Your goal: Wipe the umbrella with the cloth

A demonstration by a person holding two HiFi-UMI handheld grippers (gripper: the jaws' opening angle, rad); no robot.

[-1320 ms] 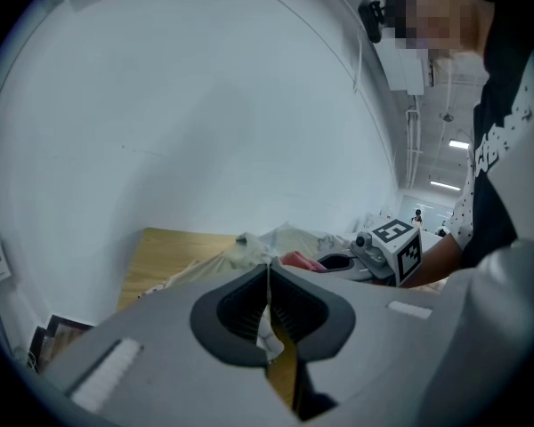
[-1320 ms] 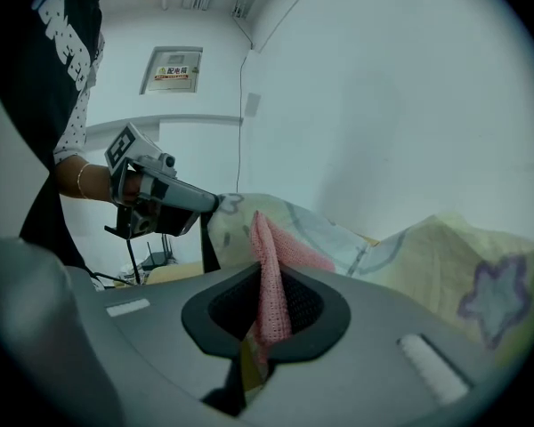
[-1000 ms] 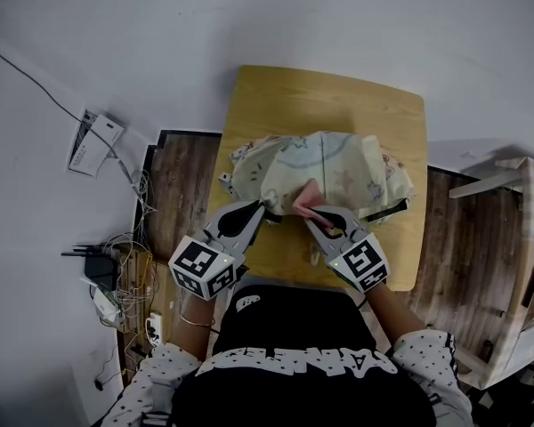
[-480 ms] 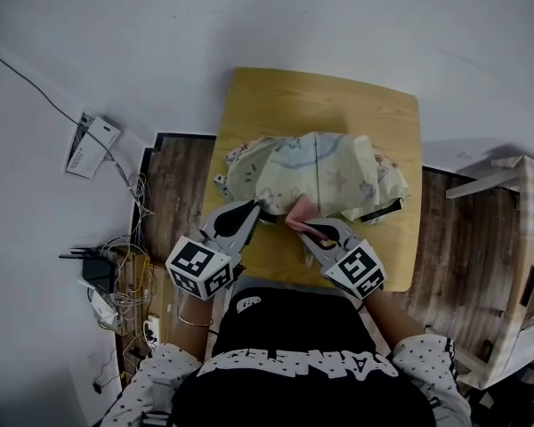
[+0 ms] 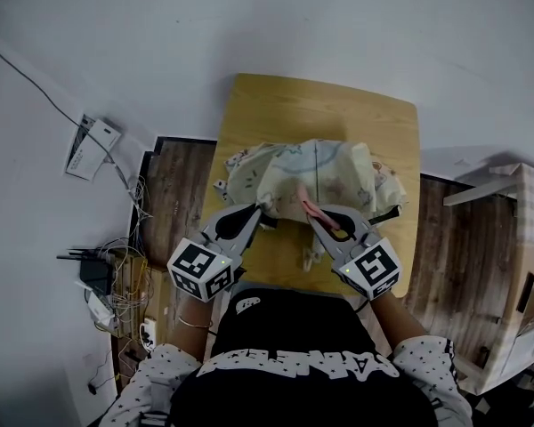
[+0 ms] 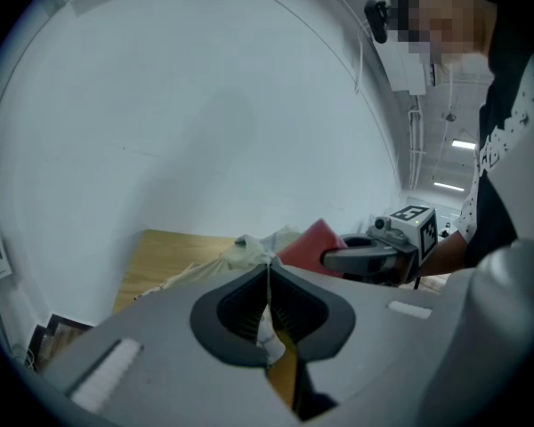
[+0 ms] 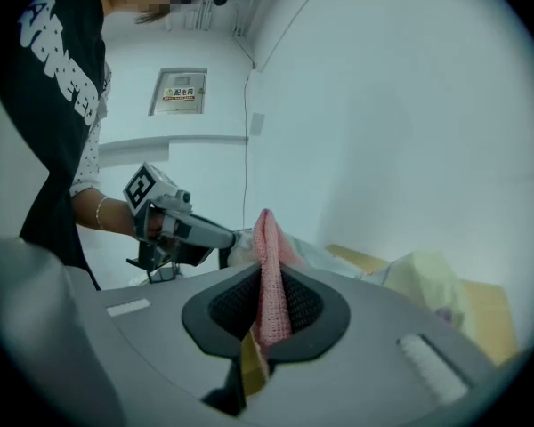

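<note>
The right gripper [image 5: 313, 218] is clenched on the pink cloth [image 7: 266, 238], which stands up between its jaws. The left gripper [image 6: 268, 272] pinches the near edge of the umbrella [image 5: 325, 169]. The umbrella lies just beyond both tips, with its long axis crosswise to them.

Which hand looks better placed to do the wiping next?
Right. The right gripper clamps the cloth beside the umbrella; the left gripper pinches the umbrella's fabric, steadying it.
</note>
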